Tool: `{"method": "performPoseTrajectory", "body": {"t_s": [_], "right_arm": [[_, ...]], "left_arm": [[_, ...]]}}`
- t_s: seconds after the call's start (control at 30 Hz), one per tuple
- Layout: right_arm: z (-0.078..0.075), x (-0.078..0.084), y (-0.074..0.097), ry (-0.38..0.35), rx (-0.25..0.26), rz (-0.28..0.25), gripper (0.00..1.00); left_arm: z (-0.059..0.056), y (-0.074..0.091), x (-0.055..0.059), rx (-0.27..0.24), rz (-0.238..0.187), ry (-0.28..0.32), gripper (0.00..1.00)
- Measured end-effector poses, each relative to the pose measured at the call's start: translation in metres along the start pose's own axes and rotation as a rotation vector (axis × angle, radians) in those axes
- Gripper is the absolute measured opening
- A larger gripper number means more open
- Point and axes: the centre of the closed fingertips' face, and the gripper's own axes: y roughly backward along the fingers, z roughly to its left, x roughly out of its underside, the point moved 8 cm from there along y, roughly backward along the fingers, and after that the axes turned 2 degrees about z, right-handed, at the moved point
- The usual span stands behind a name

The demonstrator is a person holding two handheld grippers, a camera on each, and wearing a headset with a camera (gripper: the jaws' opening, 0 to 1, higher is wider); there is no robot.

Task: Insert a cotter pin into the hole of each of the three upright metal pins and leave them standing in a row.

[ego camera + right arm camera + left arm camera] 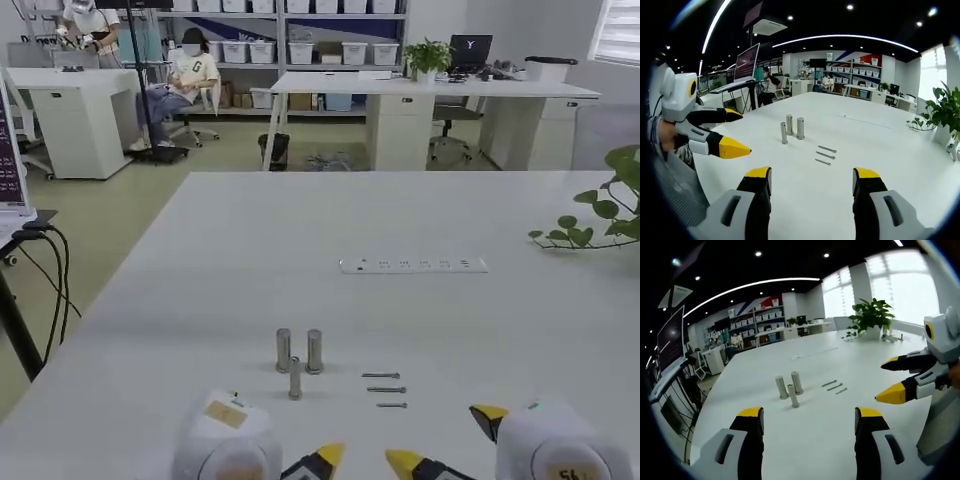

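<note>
Three short upright metal pins stand in a tight cluster on the white table, two behind and one in front. To their right lie three thin cotter pins, parallel and flat on the table. In the left gripper view the upright pins and cotter pins sit ahead of my left gripper, which is open with nothing between its jaws. My right gripper is also open with nothing held, short of the upright pins and cotter pins. Both grippers hover near the table's front edge, left gripper and right gripper.
A white power strip lies further back on the table. A trailing green plant hangs in at the right edge. A monitor stand with cables is off the left side. Desks, shelves and a seated person are far behind.
</note>
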Motion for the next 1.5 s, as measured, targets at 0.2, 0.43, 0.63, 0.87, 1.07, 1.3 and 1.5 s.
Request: {"method": "performPoseTrajectory", "body": {"t_s": [0.2, 0.43, 0.63, 0.87, 1.07, 1.3, 1.5], "right_arm": [[-0.001, -0.005, 0.004, -0.013, 0.001, -0.025, 0.63], [-0.002, -0.01, 0.009, -0.059, -0.01, -0.044, 0.61], [-0.006, -0.02, 0.017, -0.071, -0.022, -0.054, 0.6], [-0.011, -0.023, 0.025, -0.082, -0.061, -0.013, 0.59], [-0.015, -0.023, 0.025, -0.093, -0.101, 0.014, 0.57], [-0.023, -0.024, 0.022, -0.091, -0.12, 0.021, 0.54], [-0.029, -0.025, 0.014, -0.085, -0.148, 0.03, 0.49]], "left_arm": [[0.003, 0.0, 0.0, -0.01, -0.005, -0.007, 0.72], [0.004, 0.001, -0.001, -0.012, -0.008, -0.017, 0.7], [0.002, 0.0, 0.0, 0.006, -0.009, -0.019, 0.64], [-0.001, -0.001, -0.001, 0.017, -0.01, 0.068, 0.58], [0.008, -0.015, -0.009, 0.019, -0.003, 0.008, 0.52], [0.02, -0.039, -0.012, 0.048, 0.029, -0.044, 0.43], [0.031, -0.067, -0.013, 0.074, 0.095, -0.109, 0.37]]}}
